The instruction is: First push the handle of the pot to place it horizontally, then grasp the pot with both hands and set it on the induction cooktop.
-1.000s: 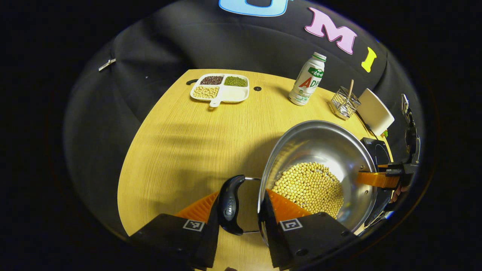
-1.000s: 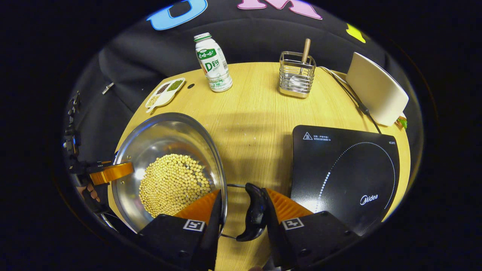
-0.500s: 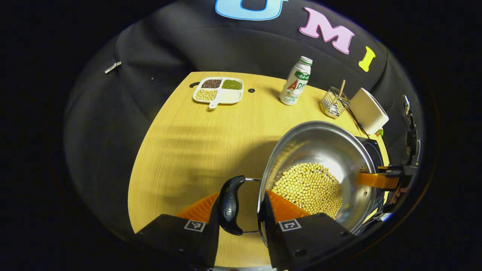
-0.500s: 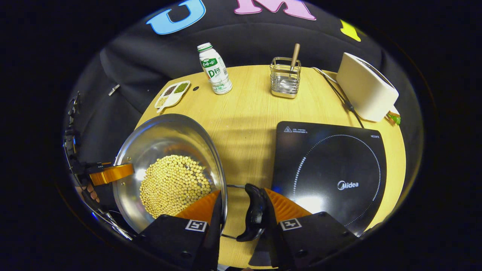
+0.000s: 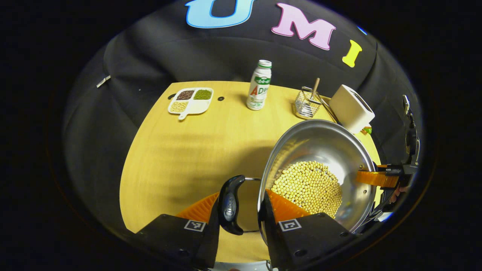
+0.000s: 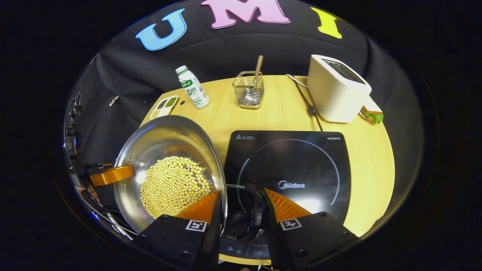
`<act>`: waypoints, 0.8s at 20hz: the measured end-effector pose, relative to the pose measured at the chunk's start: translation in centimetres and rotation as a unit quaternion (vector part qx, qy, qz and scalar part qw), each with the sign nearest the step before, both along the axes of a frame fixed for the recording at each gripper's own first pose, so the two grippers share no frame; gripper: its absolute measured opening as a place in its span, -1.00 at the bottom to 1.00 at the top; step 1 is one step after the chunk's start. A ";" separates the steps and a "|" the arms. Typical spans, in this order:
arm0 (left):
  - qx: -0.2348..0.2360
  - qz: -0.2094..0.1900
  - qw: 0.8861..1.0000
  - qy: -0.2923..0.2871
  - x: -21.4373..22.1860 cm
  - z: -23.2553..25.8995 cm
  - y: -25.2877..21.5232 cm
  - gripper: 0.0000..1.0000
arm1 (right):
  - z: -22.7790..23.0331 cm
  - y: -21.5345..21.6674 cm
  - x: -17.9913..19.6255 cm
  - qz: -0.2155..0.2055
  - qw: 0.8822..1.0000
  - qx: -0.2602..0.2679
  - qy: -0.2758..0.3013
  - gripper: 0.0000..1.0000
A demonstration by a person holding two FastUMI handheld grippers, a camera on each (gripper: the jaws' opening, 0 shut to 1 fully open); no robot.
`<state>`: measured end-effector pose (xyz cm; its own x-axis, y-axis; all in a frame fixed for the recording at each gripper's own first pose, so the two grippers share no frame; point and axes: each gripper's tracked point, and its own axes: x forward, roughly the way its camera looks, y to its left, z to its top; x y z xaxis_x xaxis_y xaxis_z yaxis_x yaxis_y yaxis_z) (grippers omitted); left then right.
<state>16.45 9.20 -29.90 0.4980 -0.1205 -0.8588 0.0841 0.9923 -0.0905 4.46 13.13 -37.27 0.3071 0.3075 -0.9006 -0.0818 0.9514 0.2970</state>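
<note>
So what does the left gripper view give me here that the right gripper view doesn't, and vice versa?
Left gripper view: the left gripper clamped on the pot at its left handle. Right gripper view: the right gripper clamped at the opposite handle, with the induction cooktop just beyond. Both: soybeans in the pot, bottle, compartment tray, toaster.

A wooden table (image 6: pixel 369 150) holds, along its far edge, a white divided dish of beans (image 5: pixel 191 100), an upright drink bottle (image 6: pixel 192 87), a wire utensil caddy (image 6: pixel 248 89) and a white toaster (image 6: pixel 336 88).
</note>
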 end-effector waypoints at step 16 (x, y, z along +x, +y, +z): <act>-0.016 -0.028 0.999 0.011 2.2 -1.8 -14.0 0.11 | -2.6 -14.5 1.9 -0.026 0.999 -0.016 0.012 0.09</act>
<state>18.64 -4.84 -31.70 0.4717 -0.1753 -0.8642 0.1363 0.9828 -0.1250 6.33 -1.37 -39.87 0.2997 0.2624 -0.9172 -0.0257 0.9633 0.2672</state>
